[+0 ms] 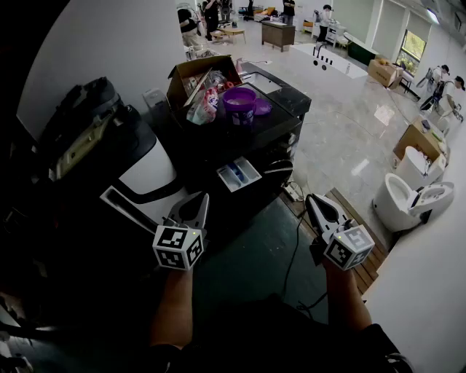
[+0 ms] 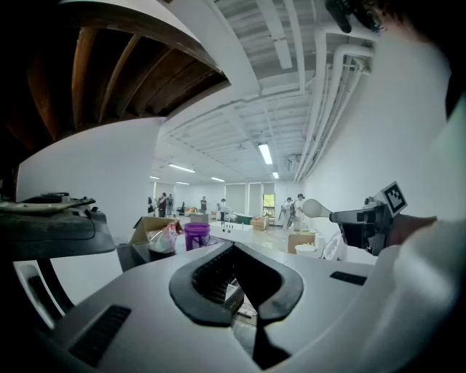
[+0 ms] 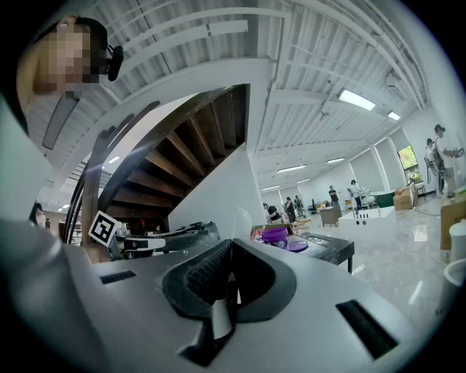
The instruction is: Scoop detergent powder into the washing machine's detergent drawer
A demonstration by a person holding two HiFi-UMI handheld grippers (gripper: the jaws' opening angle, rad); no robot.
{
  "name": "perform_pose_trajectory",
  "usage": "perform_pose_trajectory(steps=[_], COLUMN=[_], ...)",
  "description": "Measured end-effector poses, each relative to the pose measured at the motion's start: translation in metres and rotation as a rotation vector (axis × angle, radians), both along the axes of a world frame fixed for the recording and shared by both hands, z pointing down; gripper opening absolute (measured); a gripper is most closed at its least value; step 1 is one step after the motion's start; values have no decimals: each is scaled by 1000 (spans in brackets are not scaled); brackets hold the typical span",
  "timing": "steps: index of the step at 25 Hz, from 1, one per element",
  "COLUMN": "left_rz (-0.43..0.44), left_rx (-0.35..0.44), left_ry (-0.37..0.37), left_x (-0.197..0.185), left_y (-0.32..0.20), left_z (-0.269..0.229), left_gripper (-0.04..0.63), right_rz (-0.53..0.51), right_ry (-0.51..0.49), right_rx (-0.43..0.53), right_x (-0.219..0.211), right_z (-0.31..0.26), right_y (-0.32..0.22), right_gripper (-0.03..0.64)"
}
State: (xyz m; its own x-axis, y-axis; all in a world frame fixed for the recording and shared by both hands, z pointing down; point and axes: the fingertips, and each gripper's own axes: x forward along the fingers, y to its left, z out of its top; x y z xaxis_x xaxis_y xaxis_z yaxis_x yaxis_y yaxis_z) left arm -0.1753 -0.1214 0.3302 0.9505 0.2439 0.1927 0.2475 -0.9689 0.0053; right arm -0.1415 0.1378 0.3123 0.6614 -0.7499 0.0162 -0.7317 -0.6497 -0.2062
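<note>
Left of the open detergent drawer (image 1: 239,175), the left tongs (image 1: 196,204) were clenched on nothing. Behind the drawer, the purple tub (image 1: 239,100) stood on the washing machine (image 1: 255,138). Right of the drawer, the right tongs (image 1: 314,202) gripped a pale scoop (image 3: 240,218) well short of the tub, so scooping and pouring both looked still undone

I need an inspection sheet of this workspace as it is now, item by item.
Surface: washing machine top, black, crowded.
Job's things: detergent drawer pulled open; purple tub, its lid beside it.
Clutter: cardboard box holding bags.
Grippers: left gripper shut, empty; right gripper shut on white scoop.
Cables: black cable across the floor mat.
Surroundings: white toilet at right; people far off.
</note>
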Motion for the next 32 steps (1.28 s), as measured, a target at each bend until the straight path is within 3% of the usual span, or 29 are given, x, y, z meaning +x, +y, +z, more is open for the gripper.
perform_pose_trajectory(steps=[15, 32], left_rz=[0, 17], left_rx=[-8, -9], left_ry=[-25, -23], left_x=[12, 22], left_y=[36, 121], left_z=[11, 10], left_gripper=[8, 8], right_rz=[13, -9], right_ry=[-11, -45], right_rx=[60, 94], right_x=[16, 4], right_z=[3, 16], right_y=[43, 124], right_gripper=[18, 18])
